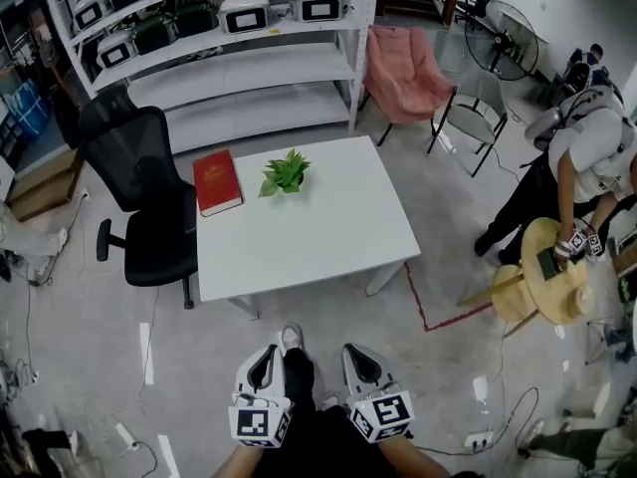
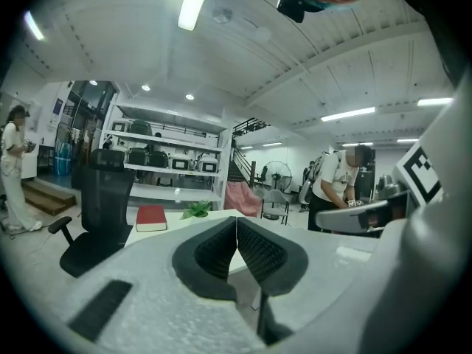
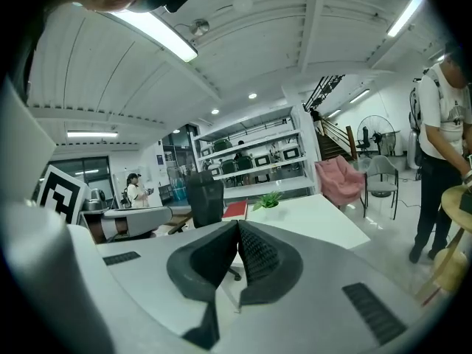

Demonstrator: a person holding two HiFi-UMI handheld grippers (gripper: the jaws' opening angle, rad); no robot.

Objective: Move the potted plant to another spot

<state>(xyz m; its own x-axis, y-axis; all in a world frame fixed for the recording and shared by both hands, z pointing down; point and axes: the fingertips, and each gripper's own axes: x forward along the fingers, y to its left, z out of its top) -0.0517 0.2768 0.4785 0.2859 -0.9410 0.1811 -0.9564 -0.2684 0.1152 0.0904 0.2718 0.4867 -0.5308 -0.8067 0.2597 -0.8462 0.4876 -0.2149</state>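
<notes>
Head view: left gripper (image 1: 266, 355) and right gripper (image 1: 360, 355) held low, jaws together.

Pot of potted plant (image 1: 286, 171) mostly hidden under leaves; red book (image 1: 217, 181) cover lettering too small to read.

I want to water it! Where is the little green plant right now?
In the head view the potted plant stands on the white table, near its far edge, just right of the red book.
</notes>
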